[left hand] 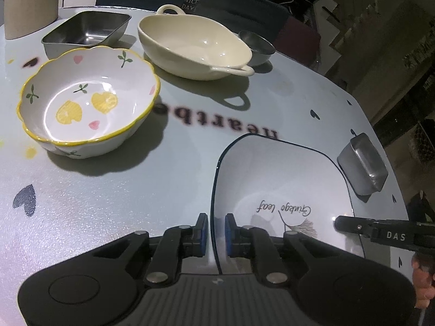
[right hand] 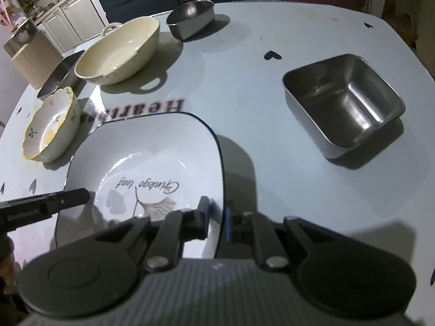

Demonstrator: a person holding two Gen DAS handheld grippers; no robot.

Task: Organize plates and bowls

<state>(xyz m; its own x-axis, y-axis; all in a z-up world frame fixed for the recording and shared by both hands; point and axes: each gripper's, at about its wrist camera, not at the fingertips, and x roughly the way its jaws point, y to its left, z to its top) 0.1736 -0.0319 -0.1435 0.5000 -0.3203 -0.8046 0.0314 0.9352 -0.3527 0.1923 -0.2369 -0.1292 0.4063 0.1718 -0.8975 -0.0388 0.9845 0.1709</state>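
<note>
A white square plate with a dark rim and a leaf drawing lies near the table's front edge. My left gripper straddles its left rim, and its blue pads are closed on the rim. My right gripper does the same on the opposite rim, one finger inside the plate and one outside. Each gripper's tip shows in the other's view: the right gripper and the left gripper. A flowery bowl with a yellow rim and a cream two-handled dish stand farther back.
A square steel tub and a round steel bowl stand at the back of the pale blue table. Another steel tub is right of the plate. A beige canister stands back left, with dark chairs behind the table.
</note>
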